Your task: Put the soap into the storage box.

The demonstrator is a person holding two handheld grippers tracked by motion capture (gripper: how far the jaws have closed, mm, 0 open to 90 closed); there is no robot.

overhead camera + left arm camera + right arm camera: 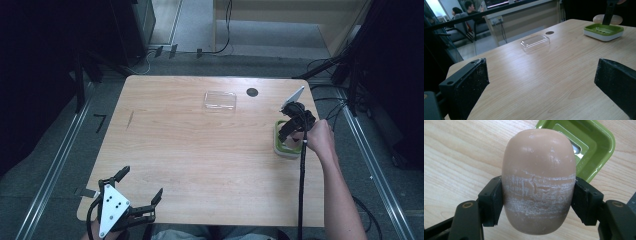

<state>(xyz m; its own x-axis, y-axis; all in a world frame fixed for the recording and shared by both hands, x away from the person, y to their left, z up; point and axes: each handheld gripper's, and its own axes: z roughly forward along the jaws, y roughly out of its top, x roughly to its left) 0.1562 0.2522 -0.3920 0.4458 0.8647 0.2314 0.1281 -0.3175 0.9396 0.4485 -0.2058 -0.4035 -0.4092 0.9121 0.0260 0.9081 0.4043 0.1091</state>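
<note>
Black two-jaw tool (141, 192), grey three-cornered plate, trailing black cable.

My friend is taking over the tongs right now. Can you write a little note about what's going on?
Right tongs: shut on the oval beige soap bar, held above the green and white soap dish at the table's right side.
Left tongs: open, holding nothing, near the front left edge.
Clear plastic lid: lying apart, farther back on the wooden table.
Done: soap picked up.
Left: probably set soap in dish, maybe add lid.

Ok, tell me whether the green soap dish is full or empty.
Empty: the green soap dish holds nothing; the soap is clamped in the right gripper.
</note>
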